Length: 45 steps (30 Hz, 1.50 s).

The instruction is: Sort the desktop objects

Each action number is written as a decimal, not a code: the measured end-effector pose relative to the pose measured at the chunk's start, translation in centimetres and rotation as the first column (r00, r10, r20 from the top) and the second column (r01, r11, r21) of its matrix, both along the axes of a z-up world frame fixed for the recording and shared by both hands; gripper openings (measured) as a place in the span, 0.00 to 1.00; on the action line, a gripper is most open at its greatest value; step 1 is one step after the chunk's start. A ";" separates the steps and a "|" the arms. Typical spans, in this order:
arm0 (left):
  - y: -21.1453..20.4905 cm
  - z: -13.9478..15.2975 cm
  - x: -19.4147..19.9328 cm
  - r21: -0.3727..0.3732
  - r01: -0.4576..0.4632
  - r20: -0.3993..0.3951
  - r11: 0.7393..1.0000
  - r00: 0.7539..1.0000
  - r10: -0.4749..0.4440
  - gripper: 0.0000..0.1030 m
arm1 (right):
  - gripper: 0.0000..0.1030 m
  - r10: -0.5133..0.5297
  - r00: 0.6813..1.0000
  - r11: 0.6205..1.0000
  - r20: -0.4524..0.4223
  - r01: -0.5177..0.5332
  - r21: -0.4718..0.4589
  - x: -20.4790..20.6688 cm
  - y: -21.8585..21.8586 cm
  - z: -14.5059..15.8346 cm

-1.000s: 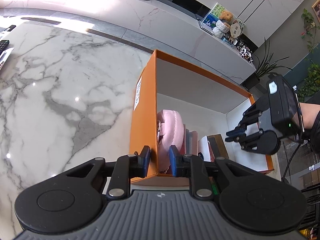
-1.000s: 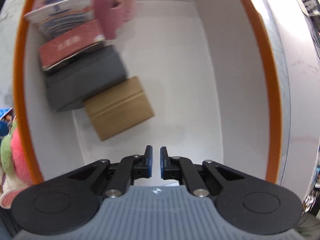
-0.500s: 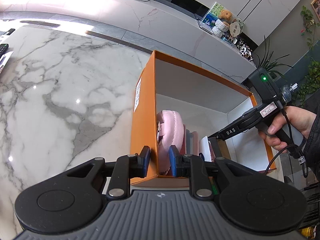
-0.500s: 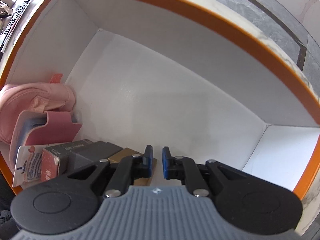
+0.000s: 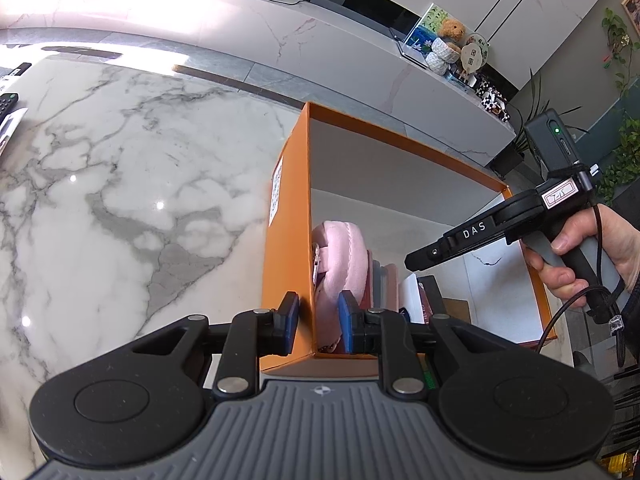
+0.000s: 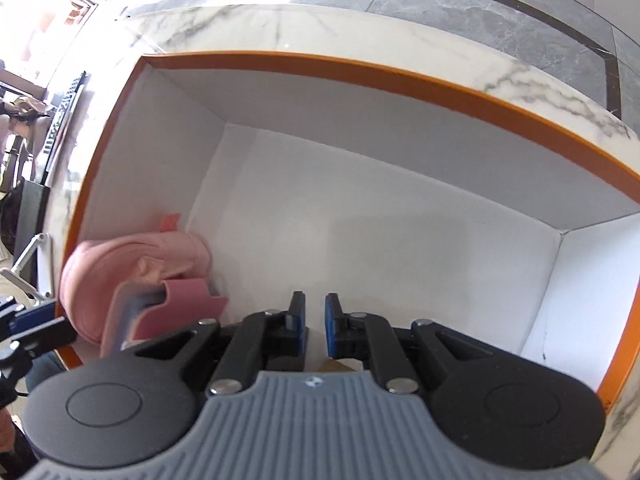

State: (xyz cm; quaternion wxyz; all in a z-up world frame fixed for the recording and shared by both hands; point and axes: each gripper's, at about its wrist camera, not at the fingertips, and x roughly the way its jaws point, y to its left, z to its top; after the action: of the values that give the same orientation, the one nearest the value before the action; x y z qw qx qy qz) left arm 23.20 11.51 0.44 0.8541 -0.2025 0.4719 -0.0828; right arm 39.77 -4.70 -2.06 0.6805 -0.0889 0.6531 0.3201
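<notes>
- The left claw [image 5: 318,322] sits at the near corner of the orange box [image 5: 286,240]. One finger is outside the orange wall and the other is inside the box.
- The wall stands in the gap between the two blue pads. I cannot tell if the pads squeeze it or only sit beside it.
- Just past the inner finger of the left claw, a soft pink pouch [image 5: 344,252] stands on its edge against the wall.
- Right of the pouch, more flat things stand in a row: a pink case [image 5: 390,286], a white card and a dark box [image 5: 430,294].
- The right claw [image 6: 315,322] points down into the box. Its blue pads are a little apart, with nothing between them.
- Beyond the right claw, the white floor of the box [image 6: 360,240] is bare.
- To the left of the right claw lie the pink pouch [image 6: 132,256] and the pink case [image 6: 184,300].
- In the left claw's view, a hand [image 5: 592,256] holds the handle of the right claw [image 5: 408,262] above the box.
- The box stands on the marble tabletop [image 5: 120,180], which spreads out left of the left claw.
</notes>
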 end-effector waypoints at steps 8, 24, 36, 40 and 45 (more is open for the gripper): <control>0.0 0.0 0.0 -0.001 0.000 0.000 1.000 1.000 0.000 0.23 | 0.12 0.050 0.998 0.998 -0.029 -0.050 -0.024 -1.4 1.5 -0.4; 0.1 0.0 0.0 -0.006 -0.001 0.003 1.000 1.000 0.001 0.23 | 0.07 0.523 0.851 0.819 0.043 -0.487 -0.303 -2.8 -1.4 -2.4; 0.0 0.0 -0.1 0.004 0.002 0.006 1.000 1.000 -0.002 0.23 | 0.00 0.556 0.831 0.812 -0.002 -0.544 -0.209 -4.5 -0.9 -3.8; 0.0 0.6 -0.8 0.027 -0.008 0.035 1.000 0.999 0.007 0.23 | 0.01 0.529 0.849 0.827 0.017 -0.511 -0.234 -4.5 -1.8 -3.4; -0.5 2.9 -2.8 0.049 0.001 0.106 0.999 0.994 -0.006 0.23 | 0.01 0.483 0.871 0.862 0.093 -0.454 -0.226 -5.2 -4.1 -0.8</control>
State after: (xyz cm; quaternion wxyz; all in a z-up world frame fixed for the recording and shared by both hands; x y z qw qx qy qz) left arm 20.44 10.97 3.37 0.8825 -0.1760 0.4280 -0.0833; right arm 34.57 -8.82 -2.85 0.6159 -0.3355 0.5884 0.4023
